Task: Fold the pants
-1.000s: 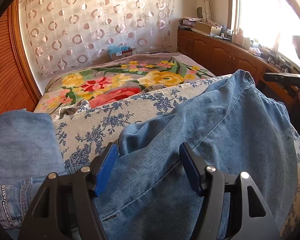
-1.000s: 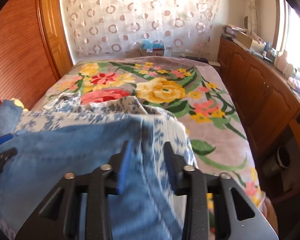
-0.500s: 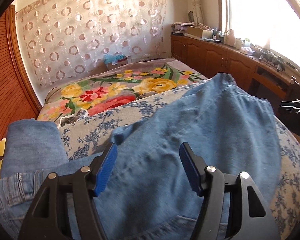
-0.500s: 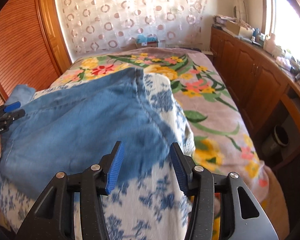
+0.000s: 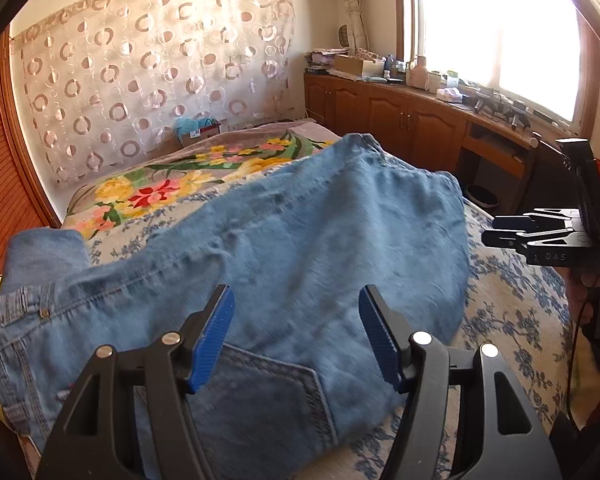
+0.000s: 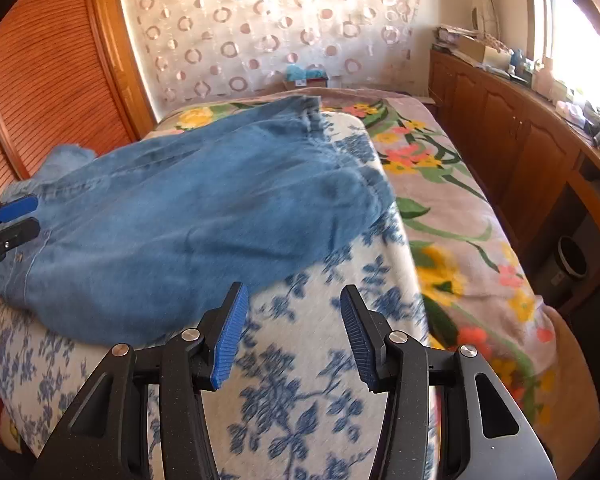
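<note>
Both of my hands have drawn back from the jeans (image 5: 300, 248) since a second ago: then the denim ran up between each pair of jaws, and now it lies flat on the blue-flowered sheet (image 6: 320, 320) with nothing gripped. On my right gripper (image 6: 290, 332) the jaws have just been opening, and between them I see only sheet, the jeans' near edge lying just beyond and to the left. My left gripper (image 5: 296, 340) hangs over the back pocket end of the jeans with its jaws apart and no cloth pinched; whether the tips brush the denim I cannot tell.

I judge that one fold has been laid down and let go. The jeans read as doubled, broad and fairly smooth, with the waistband and pocket on the left-hand side and a rounded, slightly puckered end towards the window side.

Taking the jeans as my landmark: on their window side the sheet gives a strip of bare room before the bed (image 6: 480, 248) drops off towards the wooden cabinets (image 6: 520, 152). Beyond them the flowered blanket runs clear to the curtain. At their left end another piece of denim (image 5: 44, 256) crowds close. The near side has sheet enough for both grippers to come in low.
</note>
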`<state>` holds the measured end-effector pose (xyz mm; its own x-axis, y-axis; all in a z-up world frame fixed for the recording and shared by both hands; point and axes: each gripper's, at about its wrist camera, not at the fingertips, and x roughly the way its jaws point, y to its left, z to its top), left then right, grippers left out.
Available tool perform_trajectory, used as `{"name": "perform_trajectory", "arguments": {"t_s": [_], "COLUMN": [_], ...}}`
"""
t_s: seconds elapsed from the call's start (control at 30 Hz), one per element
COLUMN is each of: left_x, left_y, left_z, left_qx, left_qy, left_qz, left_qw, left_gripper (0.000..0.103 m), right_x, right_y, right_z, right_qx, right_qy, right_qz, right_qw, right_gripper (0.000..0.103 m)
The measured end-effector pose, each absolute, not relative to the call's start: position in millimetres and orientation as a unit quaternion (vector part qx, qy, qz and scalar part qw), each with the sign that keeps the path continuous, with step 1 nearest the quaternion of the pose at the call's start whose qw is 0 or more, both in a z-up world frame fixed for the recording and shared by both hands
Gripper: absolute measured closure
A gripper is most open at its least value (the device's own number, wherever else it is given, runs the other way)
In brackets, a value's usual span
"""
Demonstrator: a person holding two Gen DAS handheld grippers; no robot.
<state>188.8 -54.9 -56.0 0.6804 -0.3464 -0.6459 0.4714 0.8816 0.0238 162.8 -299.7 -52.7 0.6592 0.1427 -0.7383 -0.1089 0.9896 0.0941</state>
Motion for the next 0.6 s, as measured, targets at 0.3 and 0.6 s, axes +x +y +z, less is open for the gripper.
{"name": "perform_trajectory", "arguments": {"t_s": [0.3,0.6], "left_x": [157,136], "left_y": [-77,-116], "left_z": [-65,-76], "left_qx": [0.094,0.115], "left_qy": [0.338,0.355], "left_qz": [-0.238,-0.271], "left_qw": [0.906,0.887], "left_gripper": [0.039,0.05], "right_x": [146,145], "right_y": [-292,-290], "right_z": [-56,-63], "right_qx": [-0.004,-0.016], "right_qy": [0.384,0.377], "right_qz": [0.055,0.051], "right_qw": [0.922,0.925], "right_gripper": [0.054,0.054]}}
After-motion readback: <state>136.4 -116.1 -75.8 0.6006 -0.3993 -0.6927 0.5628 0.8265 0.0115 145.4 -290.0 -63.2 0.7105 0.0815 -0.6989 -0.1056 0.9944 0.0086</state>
